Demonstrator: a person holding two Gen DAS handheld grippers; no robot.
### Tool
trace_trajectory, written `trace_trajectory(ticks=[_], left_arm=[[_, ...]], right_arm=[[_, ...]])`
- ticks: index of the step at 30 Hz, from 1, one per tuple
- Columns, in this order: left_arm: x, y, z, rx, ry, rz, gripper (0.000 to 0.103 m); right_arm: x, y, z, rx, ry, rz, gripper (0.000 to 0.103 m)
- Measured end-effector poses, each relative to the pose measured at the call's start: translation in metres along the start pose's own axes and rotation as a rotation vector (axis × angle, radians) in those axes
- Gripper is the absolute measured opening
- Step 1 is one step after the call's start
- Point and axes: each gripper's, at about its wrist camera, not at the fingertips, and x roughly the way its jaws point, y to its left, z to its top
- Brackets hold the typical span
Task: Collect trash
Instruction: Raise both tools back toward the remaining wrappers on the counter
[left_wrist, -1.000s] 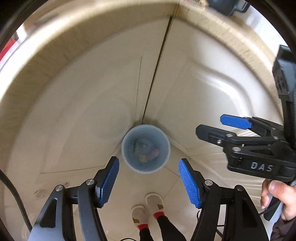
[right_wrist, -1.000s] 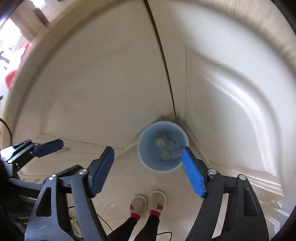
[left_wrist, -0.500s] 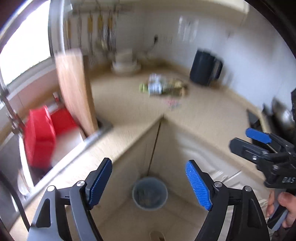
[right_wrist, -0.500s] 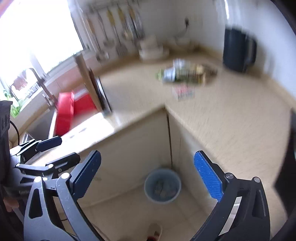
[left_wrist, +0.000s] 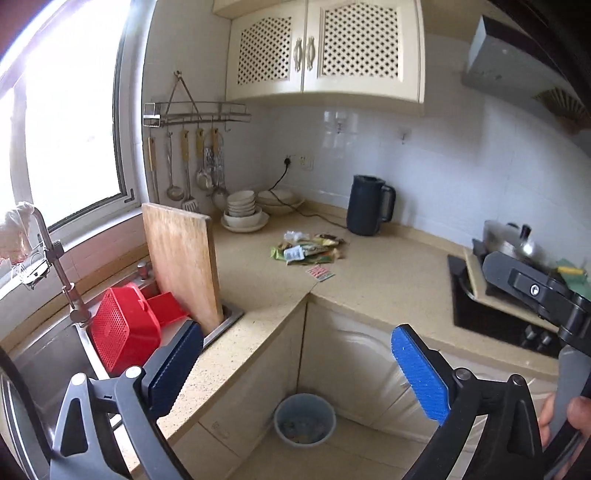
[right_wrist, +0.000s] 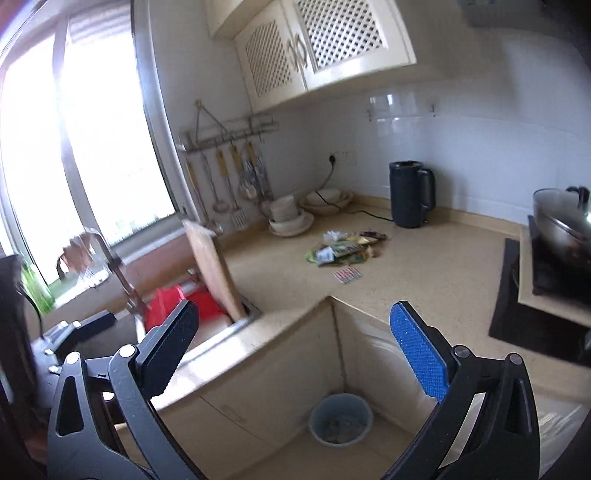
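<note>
Beyond your two claws, on the inner corner of the L-shaped desk (left_wrist: 388, 280), lies the trash pile (left_wrist: 308, 251): a loose heap of flattened snack wrappers in green, yellow and brown, with a crumpled white scrap at its far edge and a white-labelled sachet on top. Just nearer to you than the heap, a small red-and-white printed packet (left_wrist: 320, 272) lies flat and apart from it.

Your left claw (left_wrist: 295, 363) stands wide open with nothing between its blue pads, held out in the air short of the desk's edge. Your right claw (right_wrist: 293, 339) is spread just as wide and holds nothing, at about the same height. Both are well apart from the pile.

Down between the fingers of each claw, a pale blue bin (left_wrist: 305, 422) sits on the floor in the corner where the cabinet doors meet, with bits of litter in its bottom.

Past the pile stands a black kettle (left_wrist: 369, 210), with stacked bowls (left_wrist: 243, 212) to its left. Left of your claws, a wooden cutting board (left_wrist: 183, 258) leans upright in the sink (left_wrist: 44, 354) beside a red basket (left_wrist: 123, 328). Right of them, a lidded pan (left_wrist: 511, 243) rests on the stove. Speckled beige stone tops the desk; white tiles and lattice-door cupboards line the walls.
</note>
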Motion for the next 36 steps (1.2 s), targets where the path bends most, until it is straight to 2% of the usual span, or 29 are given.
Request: trace_trajectory(ticks=[4,6,9,17,25,28,29,32,36], left_arm=[[0.011,-0.001,0.018,-0.006,-0.034,0.021,0.101],[0.045,-0.003,0.029,-0.041,-0.026,0.013,0.102],[0.096,-0.013,0.048,-0.069,0.010,0.045,0.102],[0.223,-0.029,0.097,-0.106,0.108,0.100,0.102],[0.394,-0.025,0.136,-0.103,0.277,0.090,0.101],[0.448,-0.016,0.150,-0.107,0.310,0.062,0.101],[0.466,-0.013,0.156,-0.099,0.289,0.042,0.101],[0.527,-0.010,0.175,-0.051,0.347,0.030,0.101],[0.593,-0.005,0.179,-0.036,0.390,0.027,0.101]], right_arm=[[-0.011,-0.003,0.016,-0.006,-0.045,-0.027,0.103],[-0.002,-0.012,0.025,-0.002,-0.062,-0.033,0.103],[0.019,-0.035,0.047,-0.003,-0.069,-0.030,0.103],[0.132,-0.109,0.102,-0.066,0.042,-0.064,0.103],[0.249,-0.154,0.098,-0.030,0.187,-0.114,0.103],[0.295,-0.163,0.092,-0.024,0.245,-0.140,0.103],[0.309,-0.165,0.091,-0.022,0.261,-0.146,0.103],[0.348,-0.170,0.090,-0.021,0.287,-0.193,0.103],[0.391,-0.178,0.096,-0.004,0.320,-0.230,0.103]])
